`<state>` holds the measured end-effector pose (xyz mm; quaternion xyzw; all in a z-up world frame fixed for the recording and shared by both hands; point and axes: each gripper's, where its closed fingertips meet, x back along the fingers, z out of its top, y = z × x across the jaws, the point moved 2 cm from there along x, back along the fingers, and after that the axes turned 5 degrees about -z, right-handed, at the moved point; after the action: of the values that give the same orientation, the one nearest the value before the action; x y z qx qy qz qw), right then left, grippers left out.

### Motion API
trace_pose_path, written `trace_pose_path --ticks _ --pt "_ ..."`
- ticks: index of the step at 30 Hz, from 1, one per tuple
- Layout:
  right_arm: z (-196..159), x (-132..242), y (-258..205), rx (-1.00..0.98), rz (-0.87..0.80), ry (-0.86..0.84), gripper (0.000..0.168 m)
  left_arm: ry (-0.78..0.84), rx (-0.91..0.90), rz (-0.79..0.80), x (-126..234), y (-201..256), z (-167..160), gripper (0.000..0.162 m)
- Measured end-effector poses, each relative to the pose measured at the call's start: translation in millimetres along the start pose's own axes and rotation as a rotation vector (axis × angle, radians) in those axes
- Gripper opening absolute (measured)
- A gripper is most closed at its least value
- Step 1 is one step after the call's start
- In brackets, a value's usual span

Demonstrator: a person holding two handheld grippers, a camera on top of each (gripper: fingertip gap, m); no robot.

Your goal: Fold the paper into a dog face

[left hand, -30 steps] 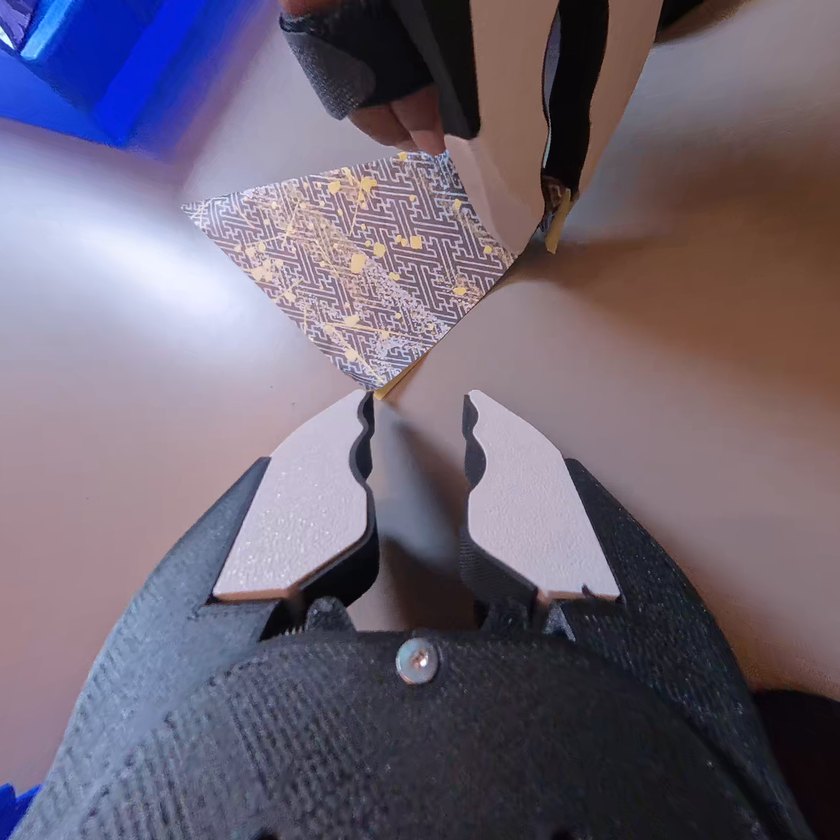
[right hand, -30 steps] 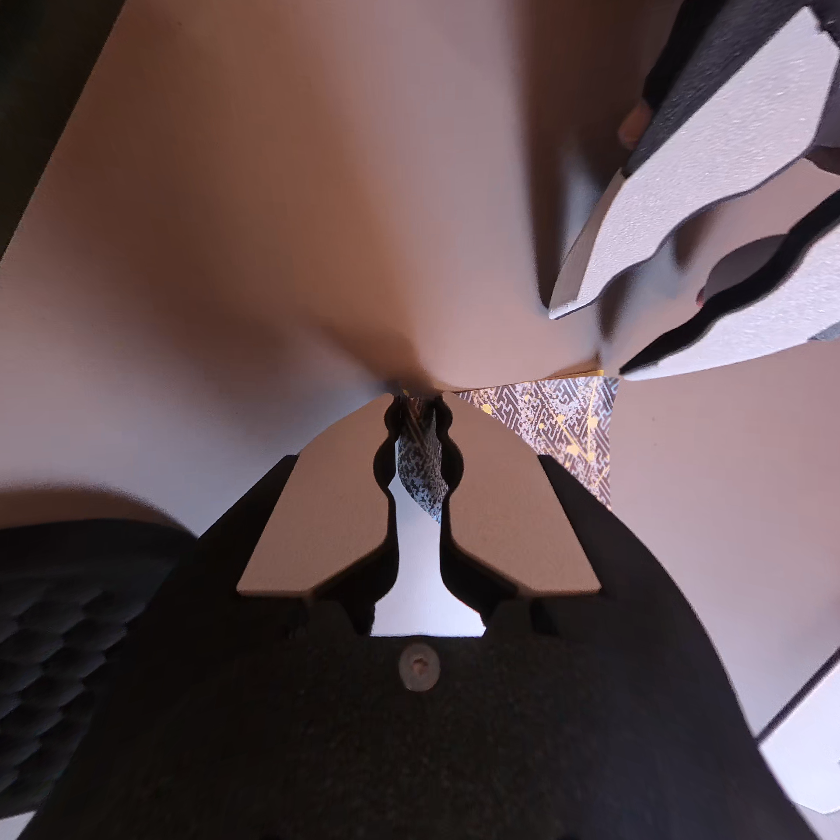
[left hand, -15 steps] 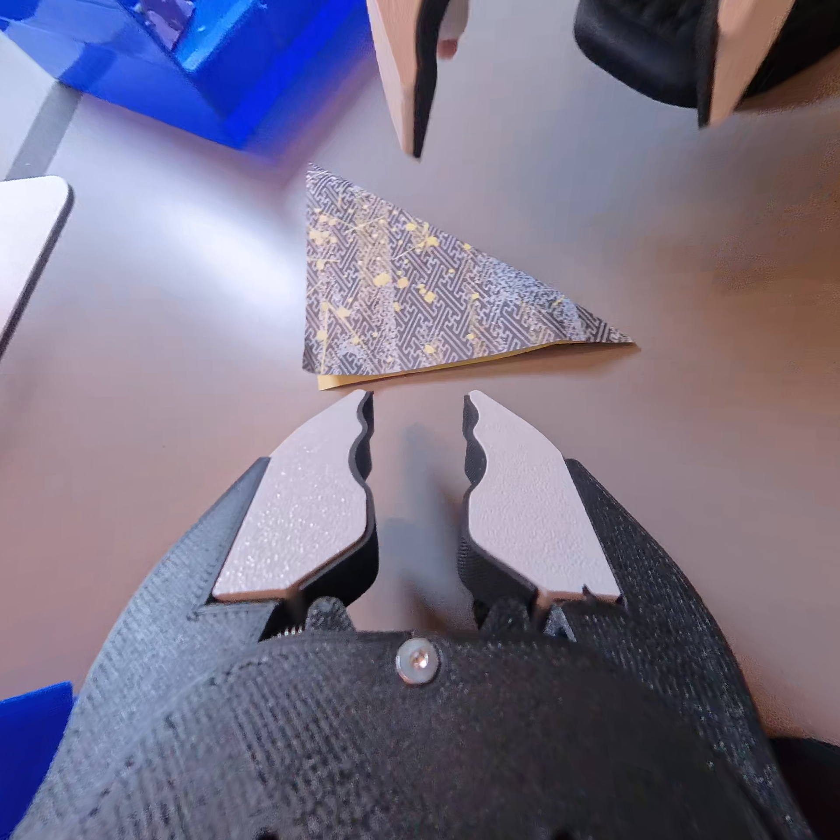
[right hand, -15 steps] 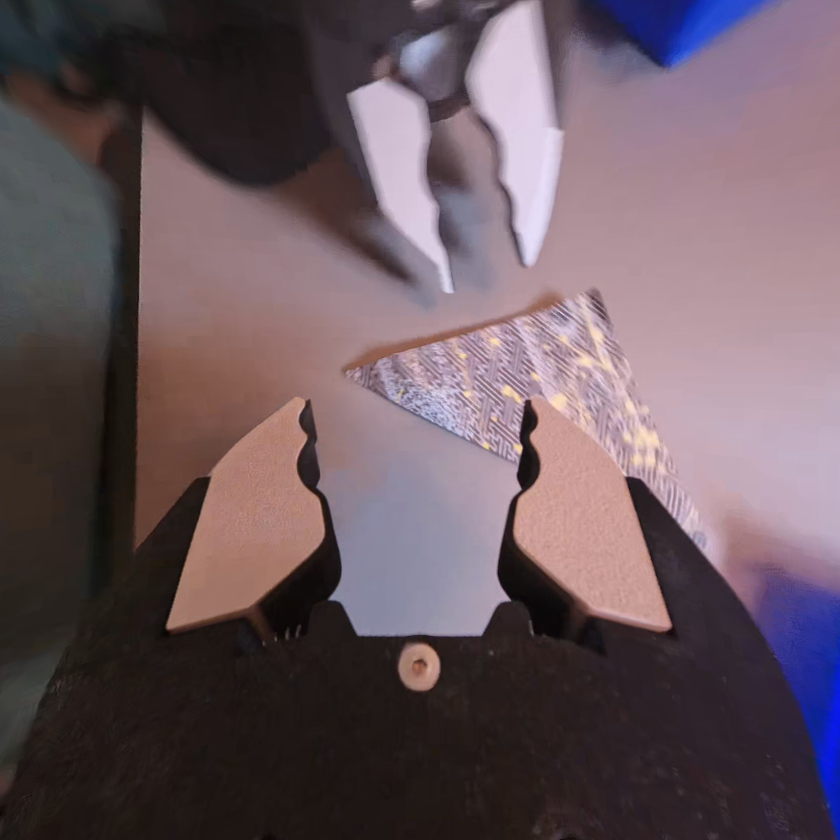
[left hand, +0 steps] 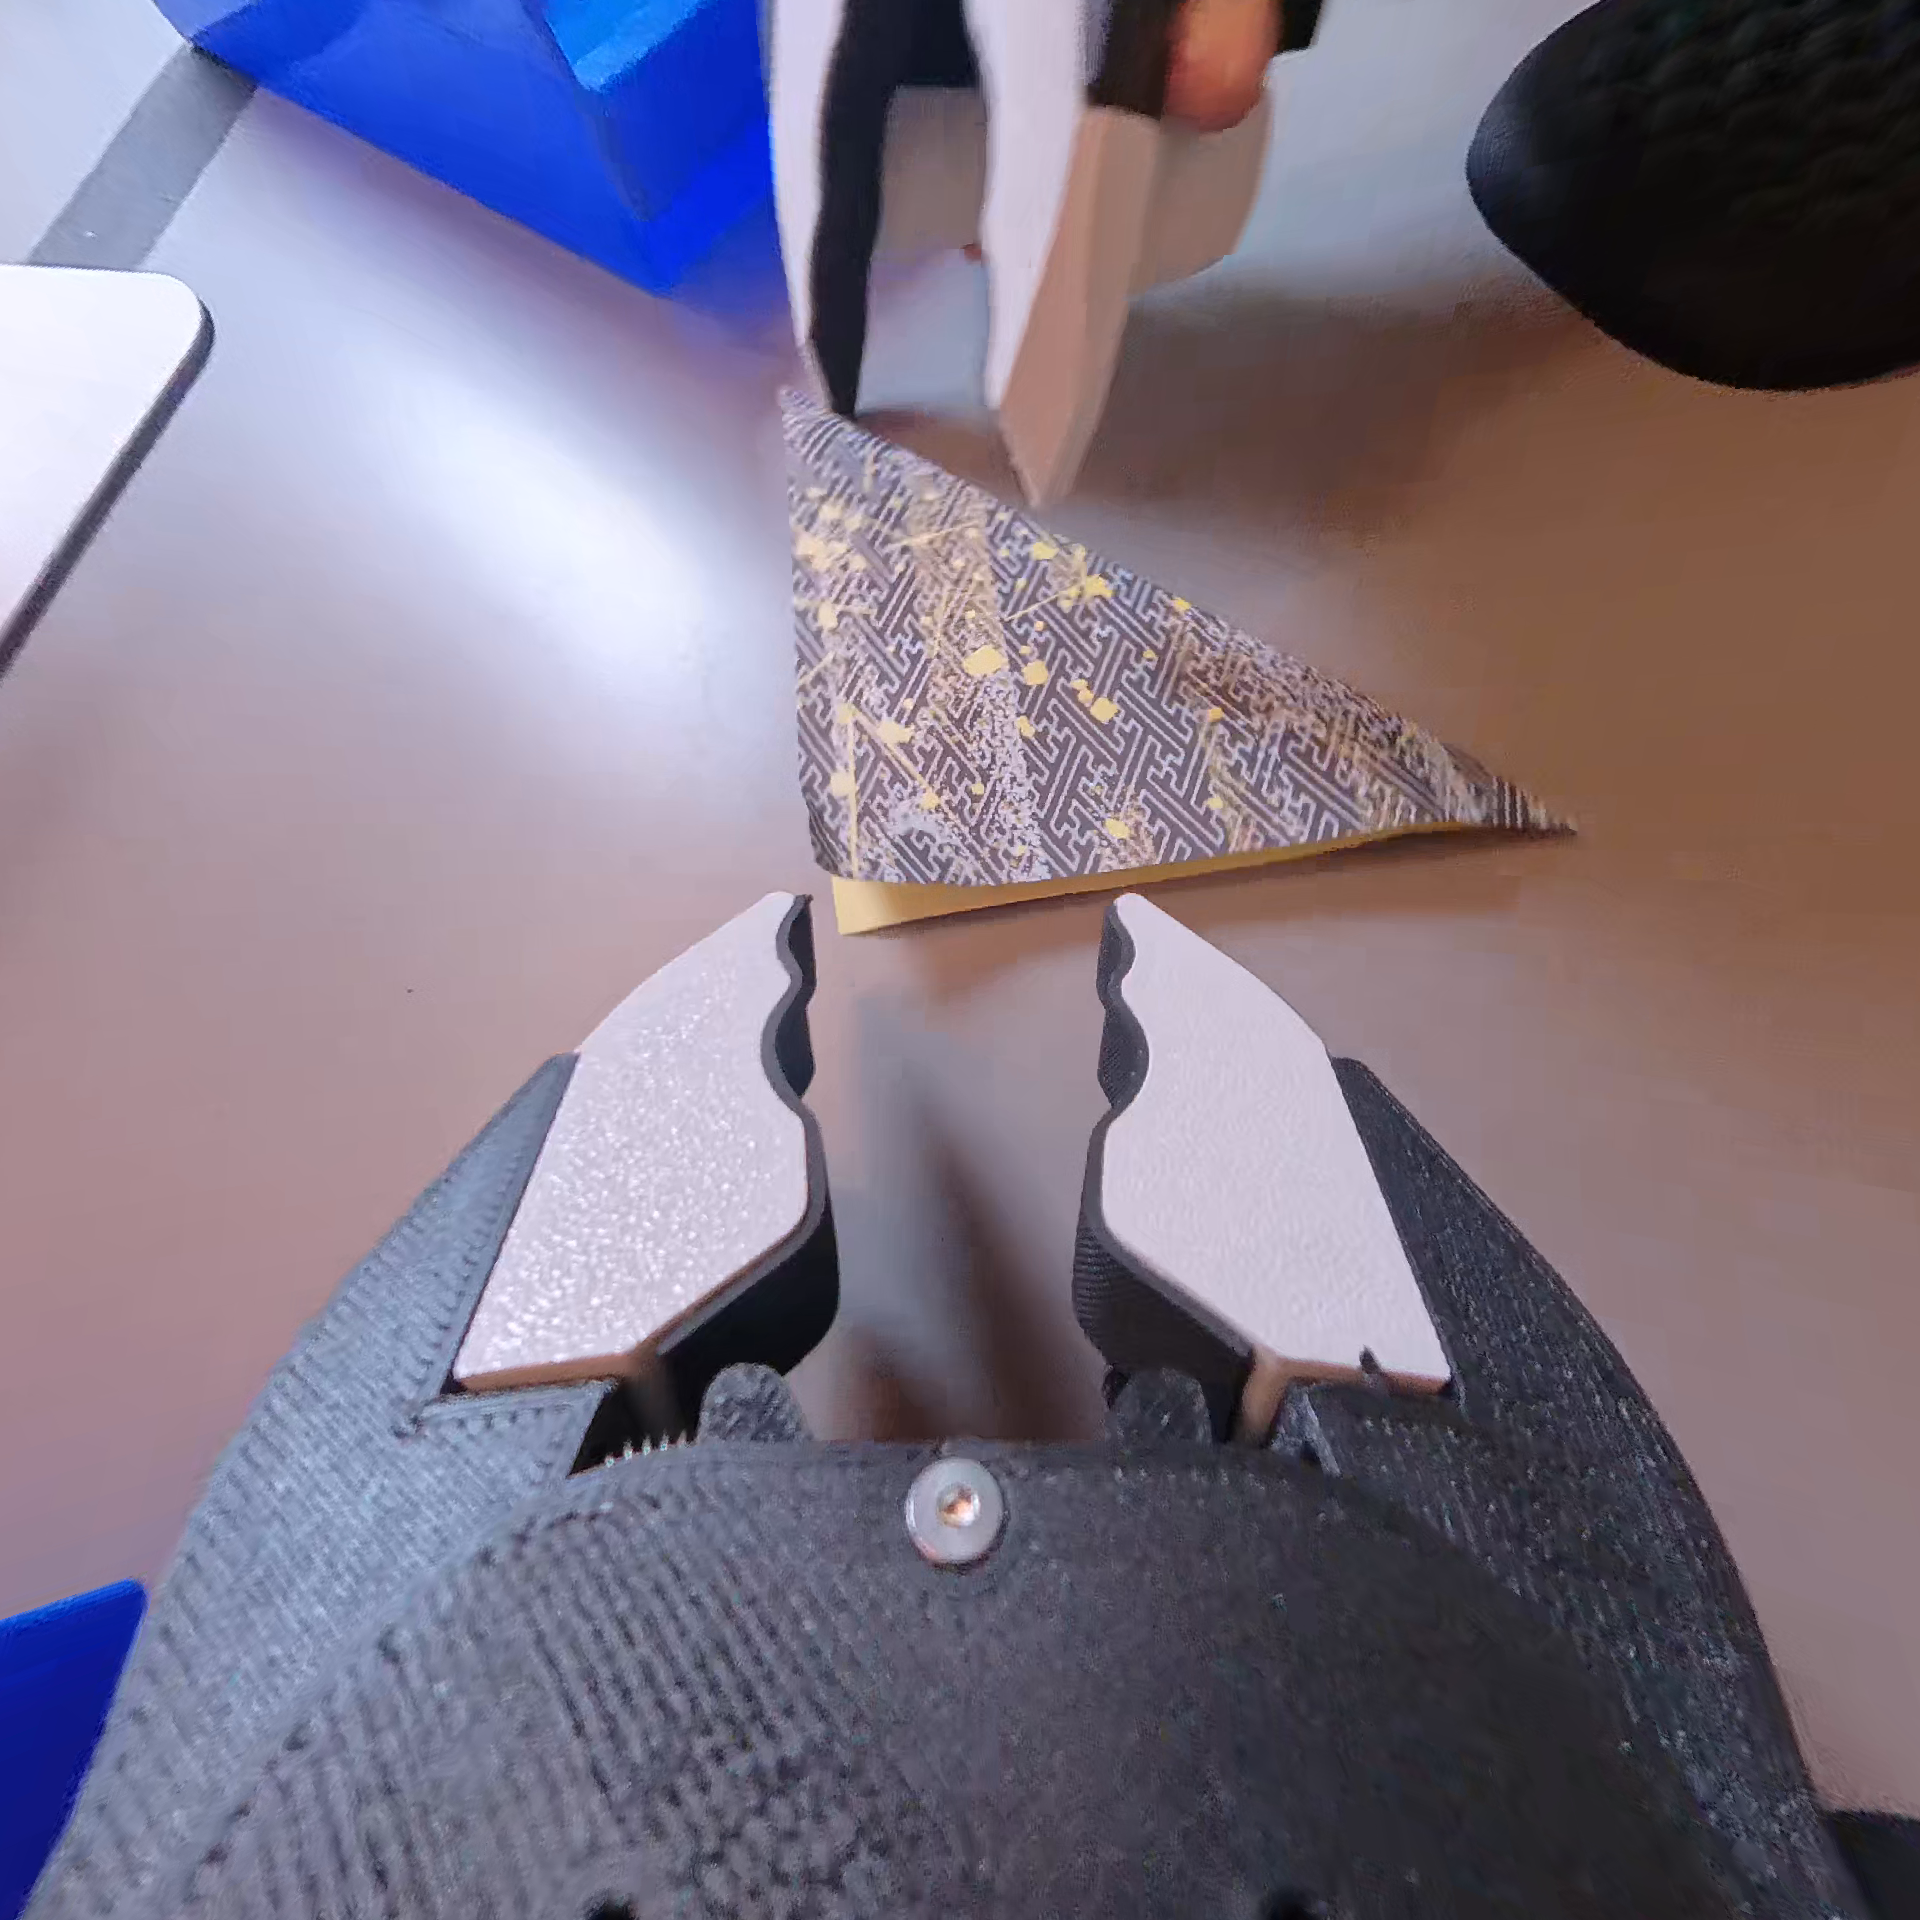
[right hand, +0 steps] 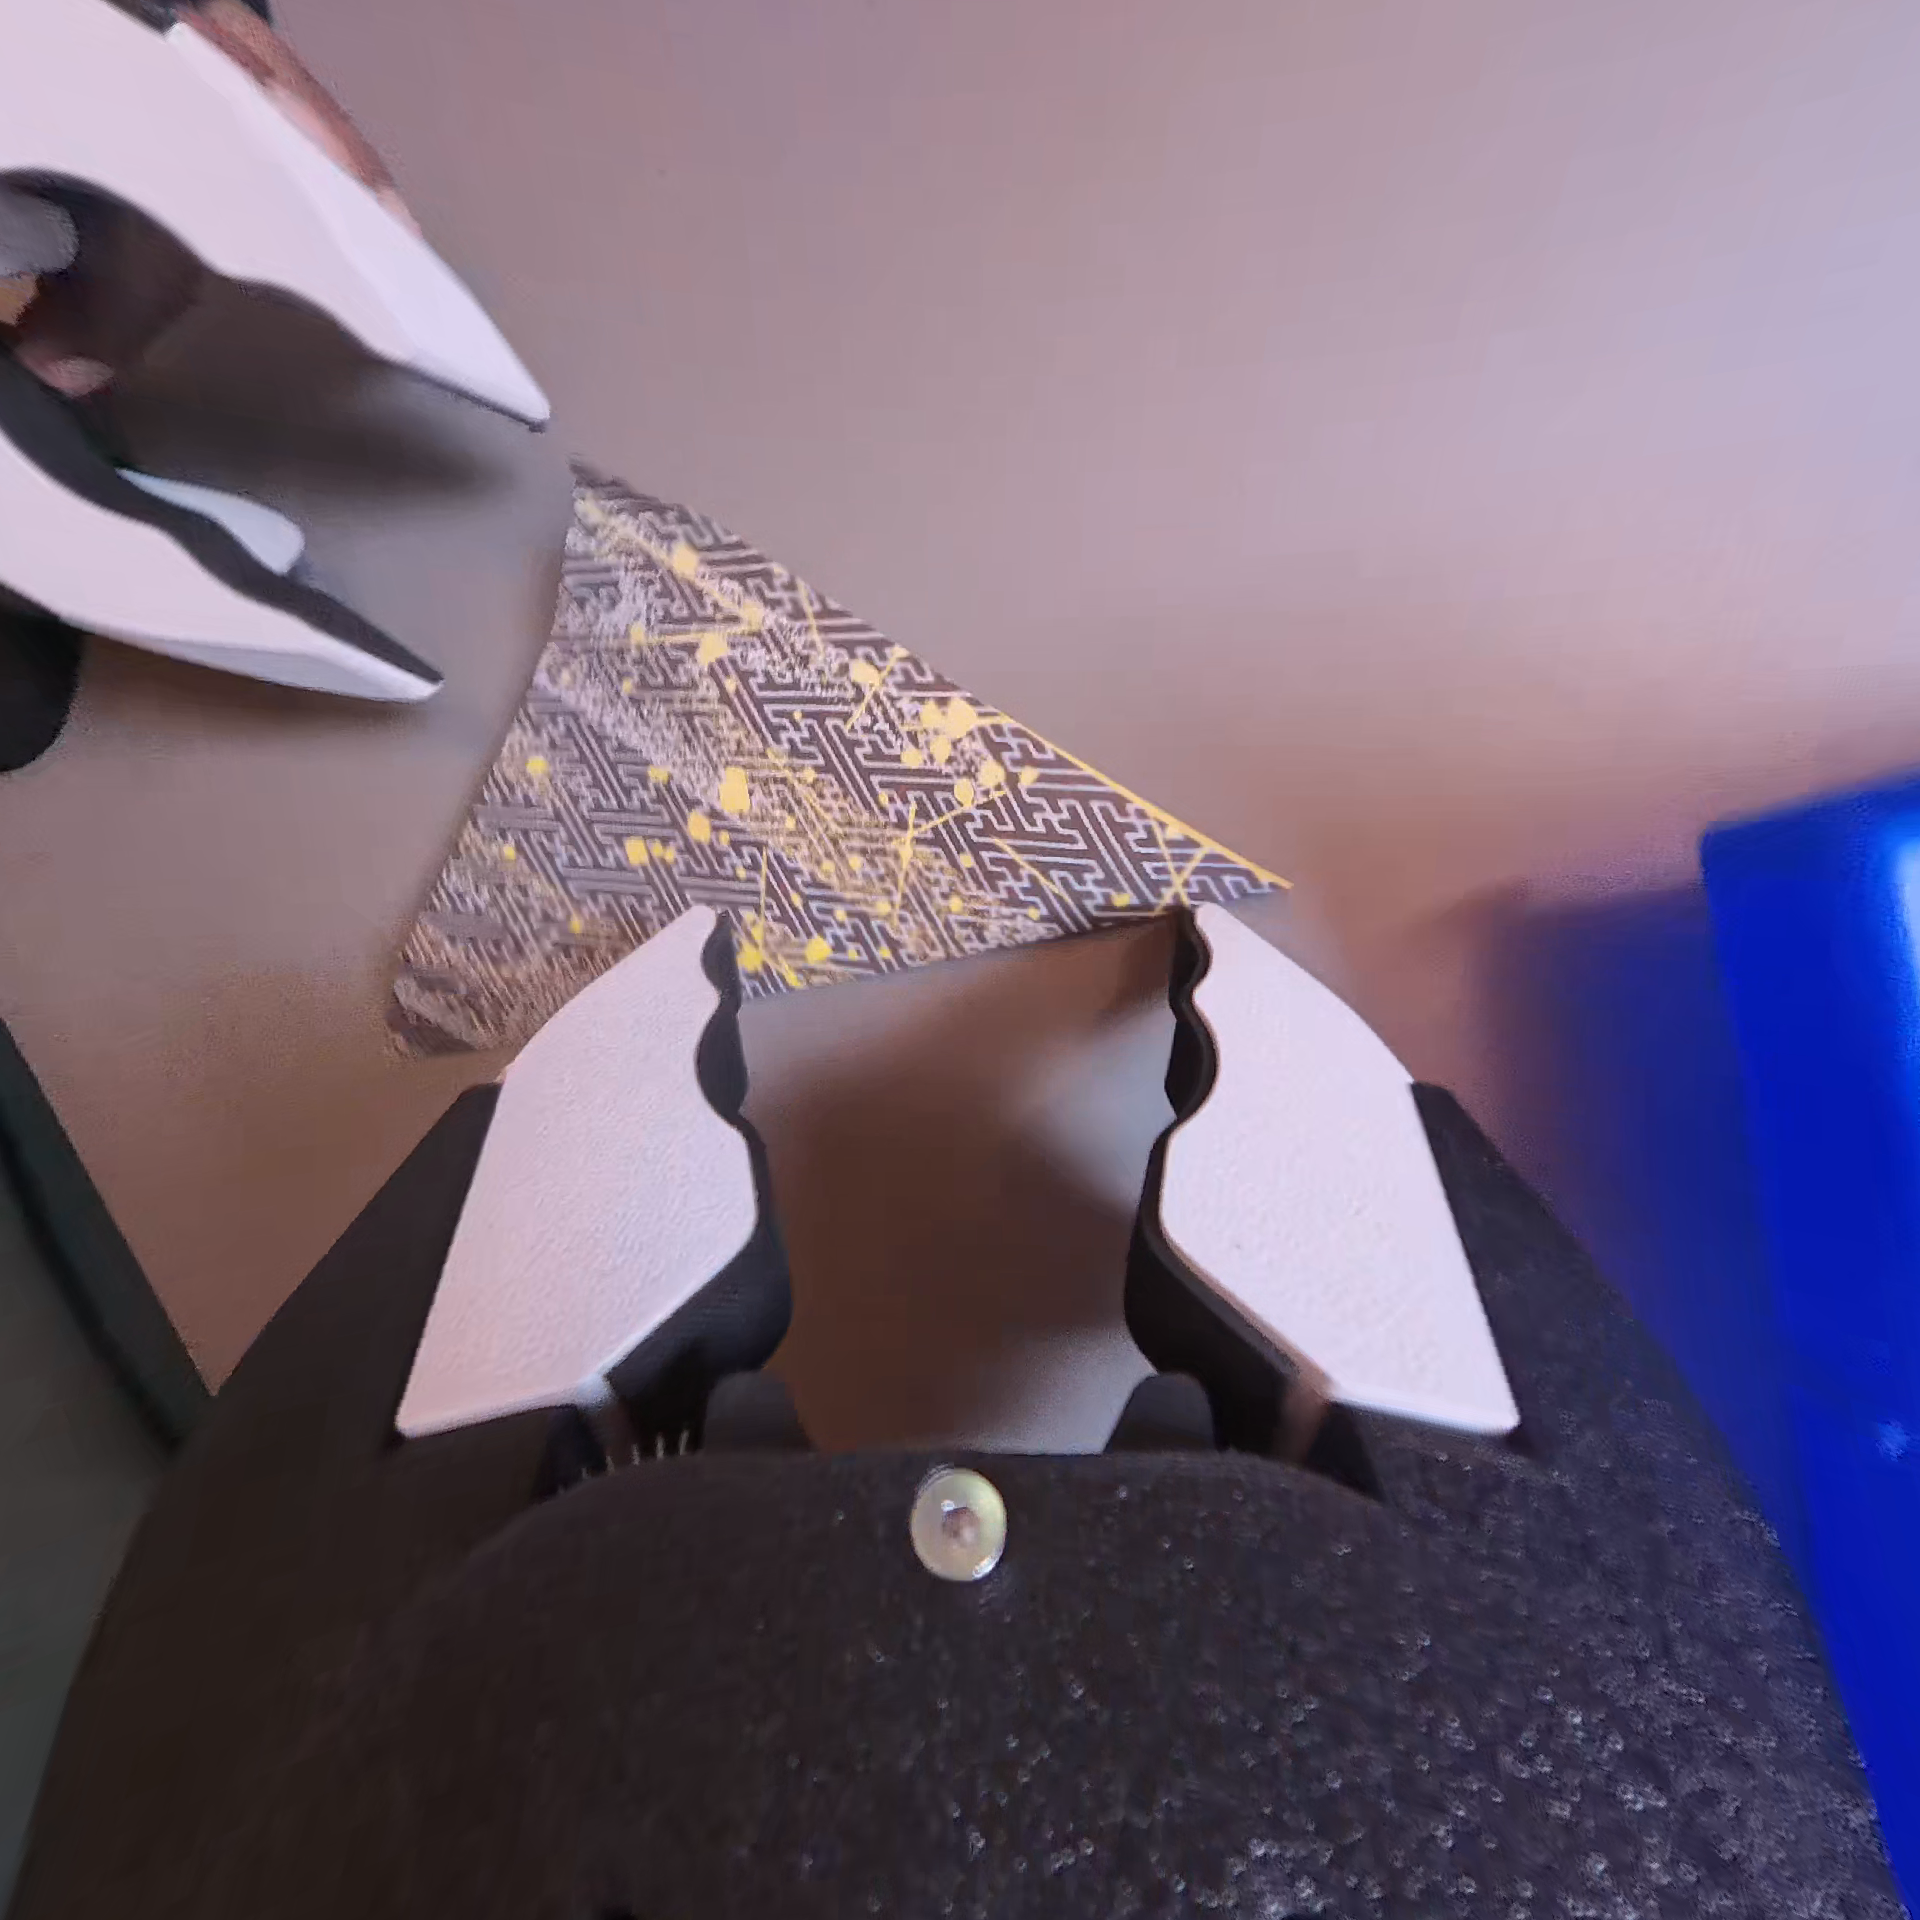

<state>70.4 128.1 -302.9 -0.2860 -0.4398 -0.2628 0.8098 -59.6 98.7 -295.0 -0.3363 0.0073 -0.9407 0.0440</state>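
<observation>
Paper (left hand: pixel 1049 717), folded into a triangle, lies flat on the table (left hand: pixel 416 727) at centre frame in the left wrist view, with a yellow strip of the lower layer showing along its near edge. The left gripper (left hand: pixel 956 914) sits just below that edge with fingers apart and empty. The right gripper (right hand: pixel 951 925) is likewise spread and empty; in its own view the triangle's near edge lies just above its fingertips.

Risks from this position:
- The layers are visibly misaligned. Creasing further folds over this offset would likely produce uneven ears.
- Neither gripper pins the sheet. A fingertip pushing against an edge could slide or rotate the triangle on the smooth surface.
- A blue box (left hand: pixel 582 114) stands in the upper left of the left wrist view; a wide swing could strike it.
</observation>
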Motion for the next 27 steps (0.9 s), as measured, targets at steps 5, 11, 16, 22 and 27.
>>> trace_pose_path --ticks 5,11,16,22,27 --pt "35.0 -26.4 -14.8 0.220 0.002 -0.091 0.076 0.064 0.011 0.045 22.7 -8.7 3.3 0.049" --pt "64.7 -58.3 -55.0 0.782 0.080 -0.137 0.043 0.087 0.055 0.085 45.2 -26.1 -10.5 0.039" --pt "78.2 -57.9 -87.7 1.167 0.169 0.022 0.017 0.075 0.110 0.071 45.0 -31.8 -22.1 0.038" --pt "42.4 -24.2 -91.9 0.913 0.134 0.035 0.058 -0.003 0.073 0.052 31.6 -24.2 -30.4 0.039" --pt "-10.2 -3.8 -51.6 0.692 0.022 0.022 0.068 -0.078 0.042 -0.020 22.0 -10.3 -36.6 0.029"
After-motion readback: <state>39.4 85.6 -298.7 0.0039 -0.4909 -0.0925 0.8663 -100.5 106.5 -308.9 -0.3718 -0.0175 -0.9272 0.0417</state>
